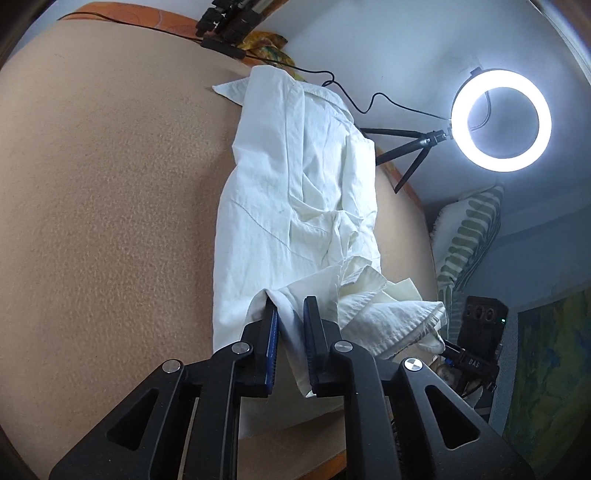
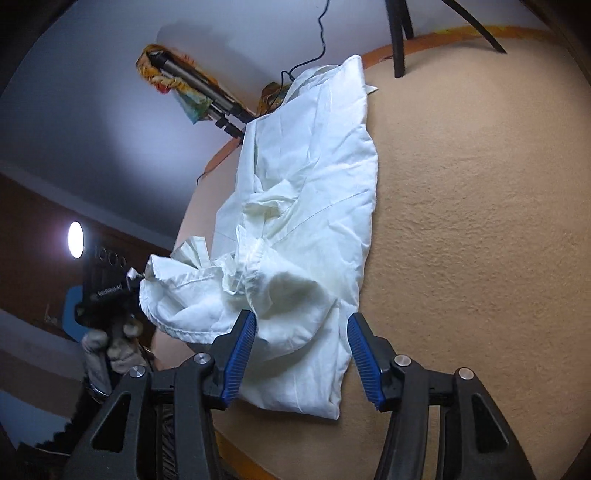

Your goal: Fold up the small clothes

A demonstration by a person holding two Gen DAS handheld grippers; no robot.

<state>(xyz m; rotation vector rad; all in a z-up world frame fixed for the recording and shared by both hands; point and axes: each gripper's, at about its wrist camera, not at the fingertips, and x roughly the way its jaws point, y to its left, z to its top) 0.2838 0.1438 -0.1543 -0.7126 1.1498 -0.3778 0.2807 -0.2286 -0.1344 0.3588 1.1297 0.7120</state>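
Observation:
A white garment [image 1: 288, 206] lies lengthwise on a tan padded table [image 1: 103, 221], partly folded and bunched at its near end. My left gripper [image 1: 290, 314] is shut on a fold of the garment's near corner, with cloth between its blue pads. In the right wrist view the garment [image 2: 314, 192] lies ahead, and my right gripper [image 2: 301, 325] is open just above its near end, one finger on each side of the cloth, not holding it. The left gripper [image 2: 142, 277] shows there at the left, gripping the bunched edge.
A lit ring light [image 1: 500, 120] on a small tripod stands past the table's right edge. A striped cushion [image 1: 469, 236] lies to the right. Black cables and a clamp [image 1: 225, 22] sit at the far end. Tripod legs [image 2: 400, 37] stand on the table.

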